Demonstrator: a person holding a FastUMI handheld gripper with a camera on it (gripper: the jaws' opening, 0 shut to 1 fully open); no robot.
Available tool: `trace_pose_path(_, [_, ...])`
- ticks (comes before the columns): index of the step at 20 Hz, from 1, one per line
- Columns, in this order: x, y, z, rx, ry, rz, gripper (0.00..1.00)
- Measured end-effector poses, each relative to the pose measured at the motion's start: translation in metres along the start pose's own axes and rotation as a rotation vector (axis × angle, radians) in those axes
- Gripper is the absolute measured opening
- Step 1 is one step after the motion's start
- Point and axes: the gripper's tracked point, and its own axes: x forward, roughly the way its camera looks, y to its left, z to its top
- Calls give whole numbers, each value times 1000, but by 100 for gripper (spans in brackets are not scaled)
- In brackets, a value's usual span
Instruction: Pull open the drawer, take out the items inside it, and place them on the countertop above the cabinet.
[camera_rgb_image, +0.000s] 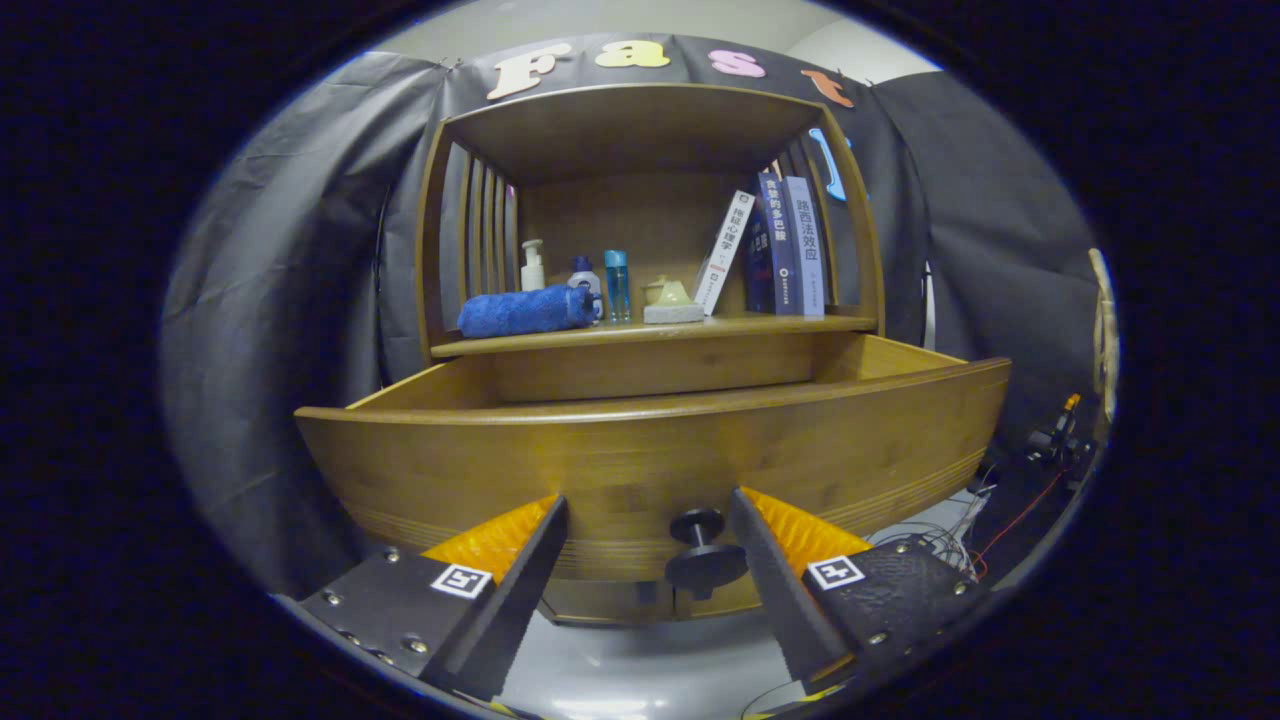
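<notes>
One step looks done: the curved brown wooden drawer (650, 450) stands pulled out from under the cabinet's countertop shelf (650, 333), its inside hidden behind its front, so what remains inside cannot be told. Its black round knob (703, 555) sits between the black-and-orange gripper (650, 575) fingers, nearer the right one; the jaws stand wide, holding nothing. Above the drawer, a rolled blue towel (525, 311) lies on the shelf.

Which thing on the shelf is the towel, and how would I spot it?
Find the wooden cabinet beyond the open hand-held gripper, its drawer pulled out. On the shelf above the drawer, the towel lies at the end away from the books, before small bottles. It alone is a fuzzy blue roll on its side.
</notes>
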Motion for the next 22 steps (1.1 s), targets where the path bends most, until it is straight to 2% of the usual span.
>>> trace_pose_path(6, [37,6,16,-10,-47,-16,99])
trace_pose_path(22, [134,10,31,-5,-58,-9,99])
